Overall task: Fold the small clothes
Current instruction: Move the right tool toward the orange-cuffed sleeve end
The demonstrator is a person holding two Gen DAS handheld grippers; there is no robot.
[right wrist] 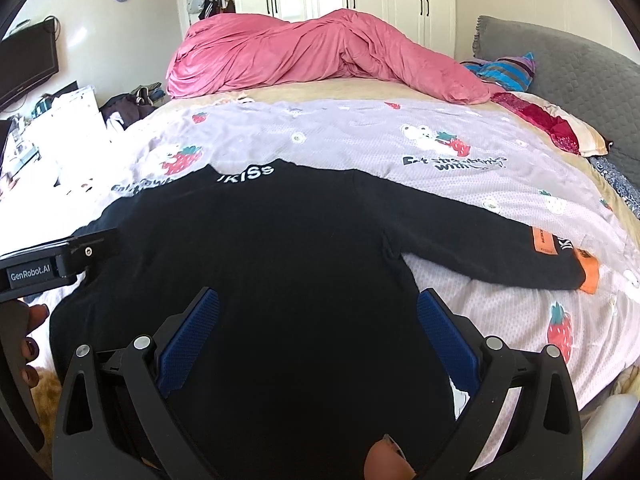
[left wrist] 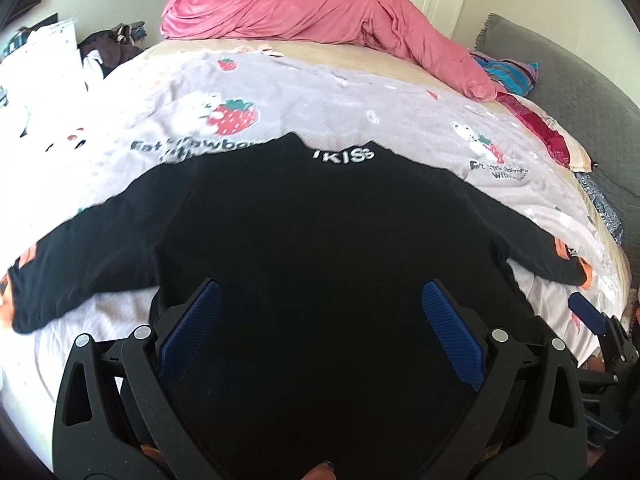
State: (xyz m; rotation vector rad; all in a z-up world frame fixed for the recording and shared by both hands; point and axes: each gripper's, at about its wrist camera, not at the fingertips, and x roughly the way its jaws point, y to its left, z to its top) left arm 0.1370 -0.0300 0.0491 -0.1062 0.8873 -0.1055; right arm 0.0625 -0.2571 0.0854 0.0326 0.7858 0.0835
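Note:
A black long-sleeved top (left wrist: 320, 232) lies flat on the bed with both sleeves spread out and white "KISS" lettering (left wrist: 346, 156) at the collar; it also shows in the right wrist view (right wrist: 288, 256). Its cuffs carry orange patches (right wrist: 588, 270). My left gripper (left wrist: 318, 300) is open over the lower middle of the top, blue pads (left wrist: 196, 320) wide apart. My right gripper (right wrist: 318, 304) is open over the lower right part of the top, with its right pad (right wrist: 444, 332) near the side seam. The hem is hidden under both grippers.
The top lies on a lilac strawberry-print sheet (right wrist: 360, 140). A bunched pink duvet (right wrist: 320, 52) lies at the far side. A grey headboard (right wrist: 560, 80) and pillows (right wrist: 552, 124) are at the right. The left gripper's body (right wrist: 44, 268) shows at the left edge.

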